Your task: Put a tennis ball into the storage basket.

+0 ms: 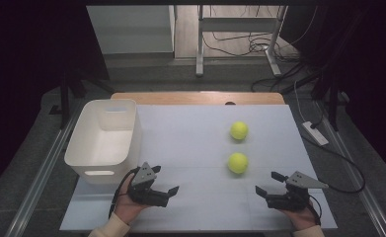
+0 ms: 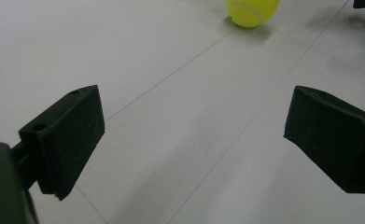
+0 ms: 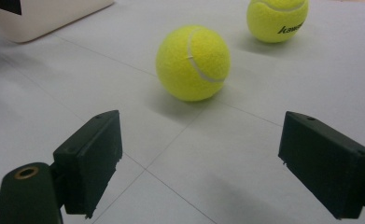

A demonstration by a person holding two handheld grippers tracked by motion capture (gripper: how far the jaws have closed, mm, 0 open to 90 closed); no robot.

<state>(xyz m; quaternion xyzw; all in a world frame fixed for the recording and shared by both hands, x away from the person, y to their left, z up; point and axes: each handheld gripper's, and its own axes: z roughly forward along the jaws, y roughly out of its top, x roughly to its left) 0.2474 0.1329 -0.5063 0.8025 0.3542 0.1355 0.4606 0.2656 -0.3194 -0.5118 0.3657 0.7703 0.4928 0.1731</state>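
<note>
Ahead of right gripper [image 3: 199, 168] (spread, empty): near ball [image 3: 193, 63], printed far ball [image 3: 277, 19]; left gripper [image 2: 194, 140] spread.

We list: left gripper [image 2: 194, 140], jaws spread wide with nothing between them, over the white table [image 2: 138, 60]; one yellow tennis ball [image 2: 252, 11] resting well ahead, at the view's top edge.

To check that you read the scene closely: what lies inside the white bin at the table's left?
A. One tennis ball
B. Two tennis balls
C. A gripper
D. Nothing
D: the white bin shows a bare inside, while both tennis balls lie on the table.
</note>
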